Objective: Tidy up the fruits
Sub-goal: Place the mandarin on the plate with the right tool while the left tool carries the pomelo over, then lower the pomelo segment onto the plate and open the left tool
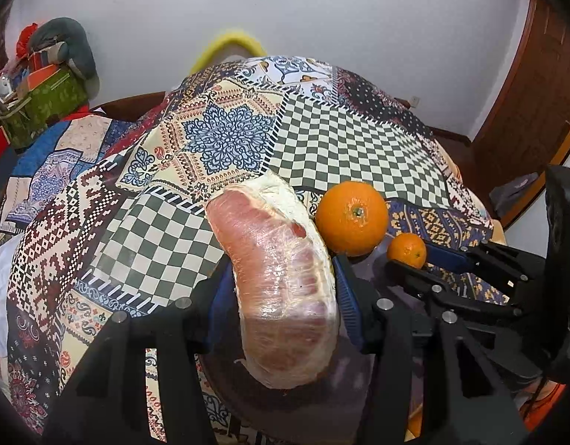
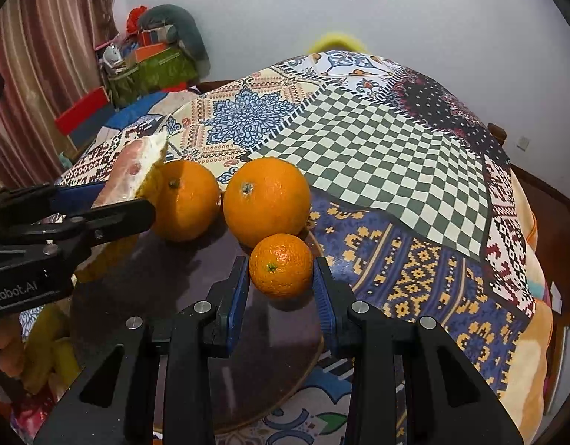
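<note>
My left gripper [image 1: 283, 289] is shut on a plastic-wrapped pomelo wedge [image 1: 277, 278], pink flesh up, held over a dark round plate [image 1: 322, 400]. In the right wrist view the wedge [image 2: 136, 170] and left gripper [image 2: 110, 207] show at the left. My right gripper [image 2: 281, 278] has its blue pads on both sides of a small orange [image 2: 281, 265] on the plate [image 2: 196, 352]; whether they touch it is unclear. Two large oranges [image 2: 266, 200] [image 2: 185, 200] sit behind it. In the left wrist view one large orange [image 1: 351, 217], the small orange [image 1: 407, 250] and the right gripper [image 1: 429, 259] appear.
A patchwork tablecloth [image 2: 377, 155] covers the table. Yellow-green fruit [image 2: 51, 352] lies at the plate's left edge. Boxes and a green bag [image 2: 148, 70] are piled at the back left by a white wall. A wooden door [image 1: 526, 118] stands at the right.
</note>
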The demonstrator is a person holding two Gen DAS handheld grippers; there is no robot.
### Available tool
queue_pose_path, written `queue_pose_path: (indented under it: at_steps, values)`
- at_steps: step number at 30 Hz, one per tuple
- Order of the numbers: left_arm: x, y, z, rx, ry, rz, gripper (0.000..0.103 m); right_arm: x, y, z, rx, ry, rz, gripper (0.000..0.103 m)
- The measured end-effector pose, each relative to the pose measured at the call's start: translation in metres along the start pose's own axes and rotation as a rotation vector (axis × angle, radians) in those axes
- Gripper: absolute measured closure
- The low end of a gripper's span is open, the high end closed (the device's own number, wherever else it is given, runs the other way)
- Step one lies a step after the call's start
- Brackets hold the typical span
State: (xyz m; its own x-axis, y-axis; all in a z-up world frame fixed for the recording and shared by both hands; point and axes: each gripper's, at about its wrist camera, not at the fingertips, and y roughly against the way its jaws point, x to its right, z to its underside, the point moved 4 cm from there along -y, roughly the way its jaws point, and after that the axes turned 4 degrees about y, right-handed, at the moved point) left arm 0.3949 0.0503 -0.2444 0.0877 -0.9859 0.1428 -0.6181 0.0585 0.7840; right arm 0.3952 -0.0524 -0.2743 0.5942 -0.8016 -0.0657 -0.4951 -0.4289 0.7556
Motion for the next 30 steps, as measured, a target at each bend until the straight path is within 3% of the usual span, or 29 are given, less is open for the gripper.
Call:
queue_pose_path:
  at_steps: [10,13,16,30]
  values:
    - [0.0,-0.003,0.0,-0.011,-0.002,-0.001,0.051,-0.004,-0.01,-0.001,-0.03,0.017,0.005,0.07]
    - [0.001,0.002,-0.002,0.004,-0.006,-0.004,0.051,-0.004,-0.009,-0.001,-0.029,0.015,0.006,0.057]
    - [0.001,0.01,-0.002,0.015,0.0,0.004,0.051,-0.005,-0.001,-0.003,-0.006,0.02,0.018,0.054]
    - [-0.004,0.09,0.002,0.126,0.013,0.01,0.05,-0.026,0.067,-0.006,0.096,0.043,0.037,0.054]
